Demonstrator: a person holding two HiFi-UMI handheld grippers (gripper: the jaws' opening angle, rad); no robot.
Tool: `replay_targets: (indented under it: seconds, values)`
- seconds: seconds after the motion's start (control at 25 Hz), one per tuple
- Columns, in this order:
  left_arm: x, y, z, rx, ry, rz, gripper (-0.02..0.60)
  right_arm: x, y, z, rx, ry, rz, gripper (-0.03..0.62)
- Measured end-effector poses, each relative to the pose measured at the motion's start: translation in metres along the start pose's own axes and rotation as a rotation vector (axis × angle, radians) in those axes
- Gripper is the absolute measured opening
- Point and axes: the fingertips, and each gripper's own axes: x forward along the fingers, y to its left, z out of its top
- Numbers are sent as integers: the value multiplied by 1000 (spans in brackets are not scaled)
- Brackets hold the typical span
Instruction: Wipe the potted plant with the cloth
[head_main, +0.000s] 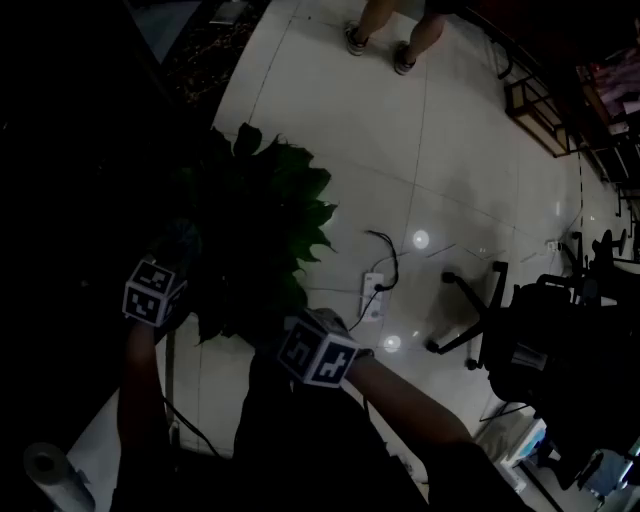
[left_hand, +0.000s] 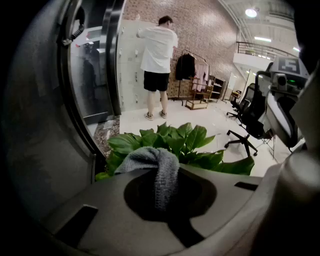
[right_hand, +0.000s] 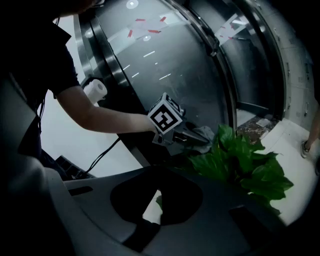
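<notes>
The potted plant (head_main: 262, 215) with broad green leaves stands on the floor just ahead of me, and its leaves (left_hand: 176, 140) fill the middle of the left gripper view. My left gripper (right_hand: 196, 137) is shut on a grey knitted cloth (left_hand: 156, 167), which drapes over the jaws and rests against the plant's left side. The cloth (right_hand: 204, 133) also shows in the right gripper view, touching the leaves (right_hand: 240, 162). My right gripper (head_main: 300, 332) hangs at the plant's near edge. Its jaws are hidden by its own housing.
A curved dark glass wall (right_hand: 165, 55) runs close along the plant's left. A power strip with a cable (head_main: 373, 295) lies on the tiled floor. Office chairs (head_main: 500, 320) stand to the right. A person (left_hand: 157, 65) stands beyond the plant. A paper roll (head_main: 48, 470) sits near left.
</notes>
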Motion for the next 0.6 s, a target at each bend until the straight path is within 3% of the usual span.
replay_targets:
  seconds: [0.16, 0.32, 0.4, 0.52, 0.6]
  values:
    - [47, -22, -11, 80, 74, -74, 25, 16, -28, -44, -2, 69, 25, -8]
    - [64, -68, -38, 182, 203, -240, 25, 19, -38, -67, 72, 74, 61, -8]
    - [62, -91, -48, 193, 234, -326, 25, 16, -39, -73, 102, 80, 71, -8]
    - [46, -121, -44, 162, 223, -468, 25, 12, -37, -80, 136, 86, 94, -8]
    - [31, -125, -22, 141, 151, -497, 25, 7, -35, -80, 133, 90, 101, -8]
